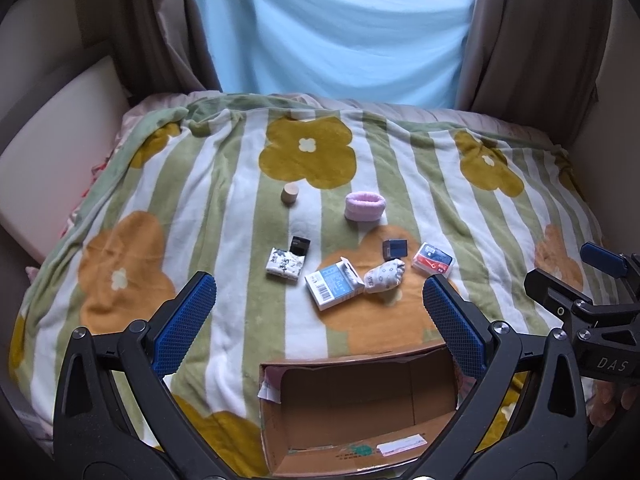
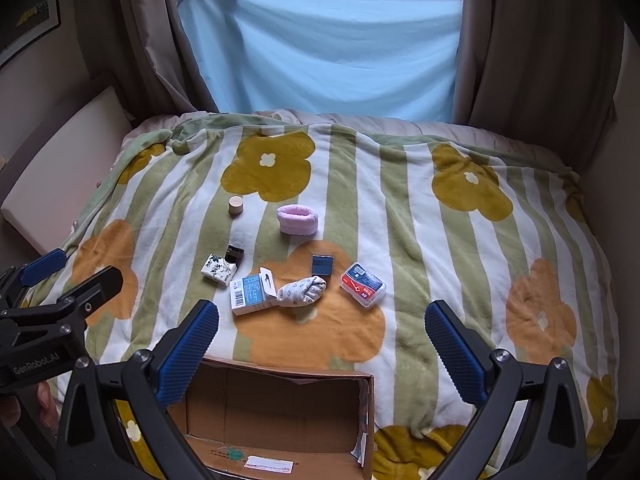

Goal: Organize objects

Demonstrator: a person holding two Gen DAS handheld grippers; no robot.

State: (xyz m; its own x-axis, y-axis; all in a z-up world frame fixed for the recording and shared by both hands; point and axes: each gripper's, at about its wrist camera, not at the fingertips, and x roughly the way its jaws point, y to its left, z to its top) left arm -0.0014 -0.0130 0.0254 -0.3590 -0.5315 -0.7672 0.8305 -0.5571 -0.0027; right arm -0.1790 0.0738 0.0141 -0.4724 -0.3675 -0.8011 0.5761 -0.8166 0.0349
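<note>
Both the left gripper (image 1: 318,322) and right gripper (image 2: 322,338) hang open and empty above the cardboard box (image 1: 360,412), apparently placed near to receive the small items scattered on the blanket (image 1: 224,200).

Floral blanket (image 1: 240,208), blue sheet (image 1: 332,32), curtains (image 1: 532,32)

Left tool (image 1: 320,322) spread wide, over cardboard box (image 1: 280,420), floral blanket (image 1: 224,200)
</note>
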